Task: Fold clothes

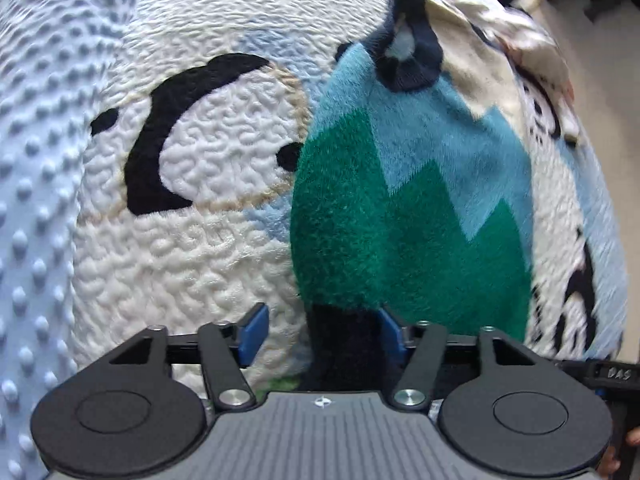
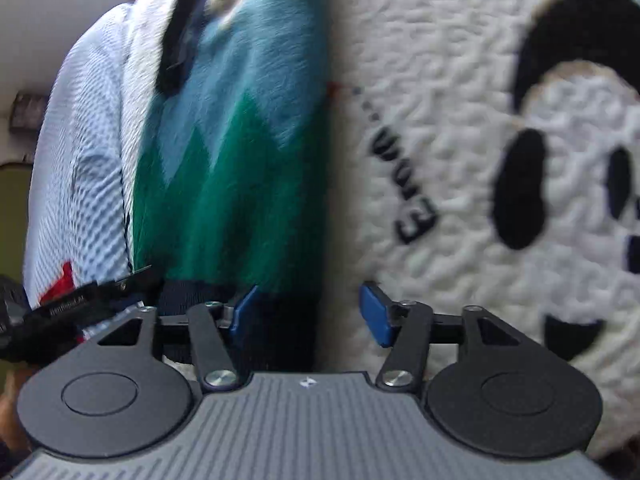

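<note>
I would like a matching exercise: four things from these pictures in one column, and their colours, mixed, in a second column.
Things:
1. fuzzy sock
2. sock cuff
3. panda blanket
4. finger pads

Colours:
A. white with black patches
B. blue
C. green and light blue zigzag
D. dark navy

Pairs: 1-C, 2-D, 3-A, 4-B

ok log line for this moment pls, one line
left gripper: open, at navy hem | right gripper: open, at same hem | green-blue sweater: flat on panda blanket | grasp: not yet
</note>
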Available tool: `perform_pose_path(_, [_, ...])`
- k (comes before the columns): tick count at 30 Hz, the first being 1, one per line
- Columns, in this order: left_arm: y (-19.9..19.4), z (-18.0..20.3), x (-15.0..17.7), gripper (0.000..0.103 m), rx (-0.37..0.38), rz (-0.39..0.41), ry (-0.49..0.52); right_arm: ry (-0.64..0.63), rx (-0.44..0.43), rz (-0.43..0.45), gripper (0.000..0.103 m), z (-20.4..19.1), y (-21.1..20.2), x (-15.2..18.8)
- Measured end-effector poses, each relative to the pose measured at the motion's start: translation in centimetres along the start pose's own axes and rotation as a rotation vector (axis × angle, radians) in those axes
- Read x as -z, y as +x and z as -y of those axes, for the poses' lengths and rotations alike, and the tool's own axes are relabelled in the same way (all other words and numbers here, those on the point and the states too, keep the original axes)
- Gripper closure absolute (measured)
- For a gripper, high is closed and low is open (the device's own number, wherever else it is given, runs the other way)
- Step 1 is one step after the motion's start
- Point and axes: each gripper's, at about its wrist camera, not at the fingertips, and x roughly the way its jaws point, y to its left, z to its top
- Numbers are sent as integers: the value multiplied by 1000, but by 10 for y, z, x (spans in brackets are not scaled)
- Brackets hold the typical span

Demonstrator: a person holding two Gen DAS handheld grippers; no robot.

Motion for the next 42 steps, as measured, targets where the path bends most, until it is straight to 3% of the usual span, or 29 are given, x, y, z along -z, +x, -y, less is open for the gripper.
perform_pose_path(1, [3, -2, 2, 36, 7, -17, -9, -11, -15, -6, 29, -4, 2, 1])
perform_pose_path(2, [6, -6, 4, 36, 45, -38, -54, -10, -33, -20, 31, -7, 4, 2])
perform_pose_path(3, [10, -11, 7, 41, 87, -60, -104, -9, -54, -48, 66, -8, 8, 2])
perform_pose_path(4, [14, -15, 12, 55, 142, -82, -167, -10, -66, -80, 86, -9, 13, 3])
perform_pose_path(5, [18, -16, 18, 62, 168, -89, -207, -17, -59, -83, 86, -11, 13, 3])
perform_pose_path(7, [16, -7, 25, 73, 145, -54, -190, -33, -45, -88, 88, -14, 11, 3])
perform_pose_path(13, [0, 31, 40, 75, 214, -50, -223, -198, -4, -102, 89, -16, -47, -28])
perform_pose_path(16, [-1, 65, 54, 74, 253, -64, -197, -266, 57, -129, 89, -12, -74, -48])
perform_pose_path(20, [14, 92, 78, 70, 277, -109, -211, -318, 144, -162, 89, 8, -82, -50])
perform_pose_path(24, [24, 83, 98, 56, 228, -147, -258, -282, 191, -160, 88, 33, -61, -35])
perform_pose_path(27, [10, 68, 103, 50, 226, -121, -284, -150, 145, -130, 87, 43, -56, -33])
perform_pose_path(29, [-4, 62, 103, 51, 205, -73, -227, -113, 120, -129, 82, 47, -61, -32])
perform_pose_path(31, [-15, 50, 104, 47, 208, -27, -201, -55, 94, -128, 69, 58, -69, -31])
perform_pose_path(33, [-15, 34, 105, 43, 282, -6, -250, -4, 61, -131, 65, 70, -72, -30])
perform_pose_path(37, [19, 16, 109, 42, 493, -36, -435, 107, -31, -162, 58, 98, -72, -25])
perform_pose_path(41, [51, 22, 116, 39, 613, -59, -492, 164, -100, -154, 56, 106, -65, -25])
perform_pose_path(42, [57, 28, 117, 33, 629, -56, -480, 183, -117, -154, 55, 107, -62, -24])
